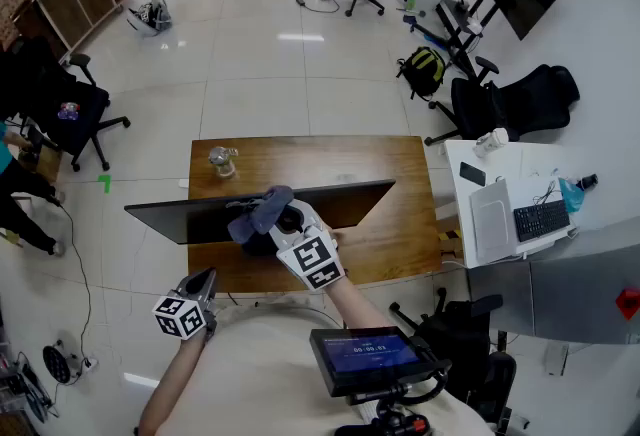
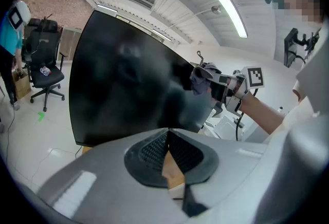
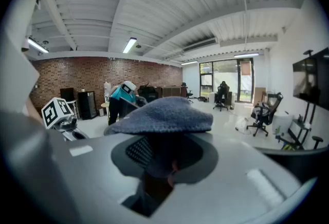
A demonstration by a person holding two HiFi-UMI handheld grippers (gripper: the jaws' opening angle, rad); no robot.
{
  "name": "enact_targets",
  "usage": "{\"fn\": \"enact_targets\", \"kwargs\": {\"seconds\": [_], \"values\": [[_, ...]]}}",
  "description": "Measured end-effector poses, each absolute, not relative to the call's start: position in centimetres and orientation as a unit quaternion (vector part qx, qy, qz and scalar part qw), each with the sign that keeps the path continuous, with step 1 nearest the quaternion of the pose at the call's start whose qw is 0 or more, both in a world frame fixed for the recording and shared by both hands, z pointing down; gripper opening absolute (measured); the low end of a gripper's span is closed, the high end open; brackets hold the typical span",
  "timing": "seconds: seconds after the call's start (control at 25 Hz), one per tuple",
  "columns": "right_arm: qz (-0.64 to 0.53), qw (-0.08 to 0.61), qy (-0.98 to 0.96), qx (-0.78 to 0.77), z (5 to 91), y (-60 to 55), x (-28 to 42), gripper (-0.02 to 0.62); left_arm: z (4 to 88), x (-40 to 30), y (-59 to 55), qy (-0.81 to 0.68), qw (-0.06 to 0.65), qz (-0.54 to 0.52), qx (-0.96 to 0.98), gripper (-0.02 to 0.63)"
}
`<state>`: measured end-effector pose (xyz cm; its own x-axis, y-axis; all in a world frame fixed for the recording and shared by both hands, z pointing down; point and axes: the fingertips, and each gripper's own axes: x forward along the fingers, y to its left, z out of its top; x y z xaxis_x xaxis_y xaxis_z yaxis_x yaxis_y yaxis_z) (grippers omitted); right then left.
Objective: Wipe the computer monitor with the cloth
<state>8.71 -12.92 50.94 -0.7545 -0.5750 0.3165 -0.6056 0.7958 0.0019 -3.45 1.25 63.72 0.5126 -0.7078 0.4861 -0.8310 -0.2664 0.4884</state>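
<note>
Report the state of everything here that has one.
monitor, screen dark, upright on the table
right gripper, jaws shut on the cloth
cloth, clamped, at the monitor's top edge
left gripper, jaws shut, empty, off the monitor

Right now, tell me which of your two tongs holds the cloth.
The right tongs: shut on the grey-blue cloth, at the monitor's top edge. The left tongs are shut on nothing, away from the screen.

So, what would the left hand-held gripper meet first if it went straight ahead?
Most likely the monitor: its dark screen fills the view ahead of the left hand-held gripper, though the depth is unclear.
</note>
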Motion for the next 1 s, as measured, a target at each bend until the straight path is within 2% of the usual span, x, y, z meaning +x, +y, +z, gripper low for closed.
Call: {"fn": "enact_targets", "kwargs": {"seconds": [1.0], "values": [[0.064,0.17,-0.896,0.406,51.6,-15.6,20.9,0.089,64.5,-1.6,2.3,-0.475,0.366,0.092,0.795,0.0]]}}
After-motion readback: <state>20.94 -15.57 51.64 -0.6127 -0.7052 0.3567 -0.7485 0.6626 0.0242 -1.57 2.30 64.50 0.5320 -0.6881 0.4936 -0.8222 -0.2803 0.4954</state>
